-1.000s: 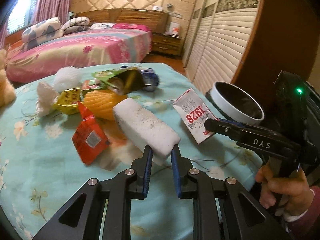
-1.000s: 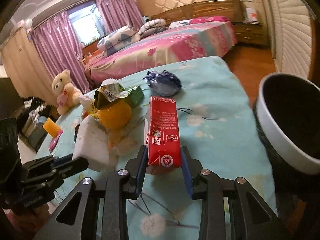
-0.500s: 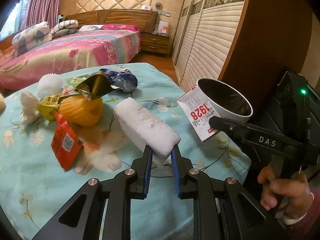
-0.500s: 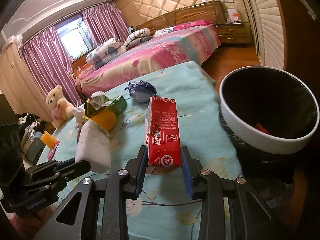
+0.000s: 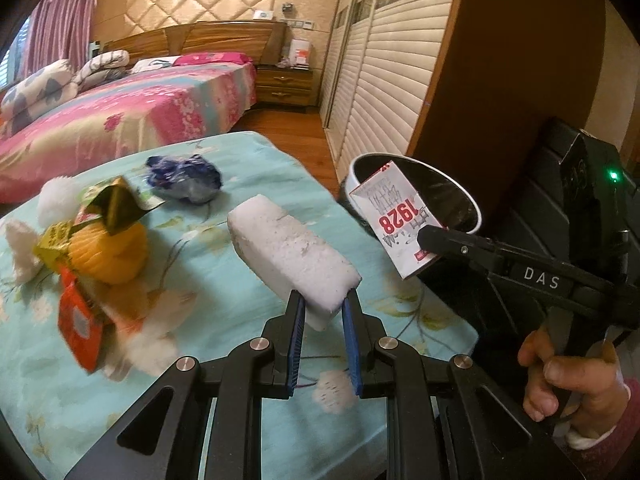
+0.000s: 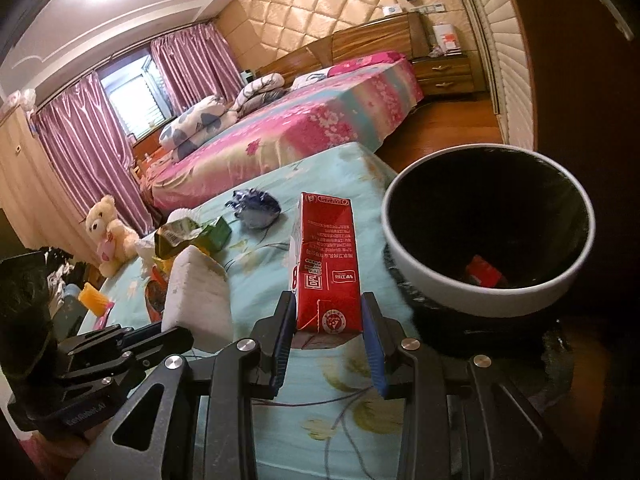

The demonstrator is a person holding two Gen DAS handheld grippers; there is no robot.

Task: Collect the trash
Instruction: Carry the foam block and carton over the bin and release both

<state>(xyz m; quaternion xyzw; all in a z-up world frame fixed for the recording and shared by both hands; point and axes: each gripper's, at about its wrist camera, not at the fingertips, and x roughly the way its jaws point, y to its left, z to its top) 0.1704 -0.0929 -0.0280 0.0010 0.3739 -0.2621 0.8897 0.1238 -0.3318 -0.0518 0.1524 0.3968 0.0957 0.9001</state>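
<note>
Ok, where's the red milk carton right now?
Clamped in the right gripper, the red milk carton hangs over the table's edge, just left of the white-rimmed bin.

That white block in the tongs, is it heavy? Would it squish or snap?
The white foam block is probably light: the left tongs hold it out by one end without it sagging. Its crumbly, pitted surface suggests that it would dent or chip if squeezed hard.

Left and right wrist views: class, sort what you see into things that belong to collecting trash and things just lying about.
Job in hand:
- left gripper, white foam block
- right gripper, red carton
- bin
- wrappers, blue bag

Lying about:
- teddy bear
- bed
</note>
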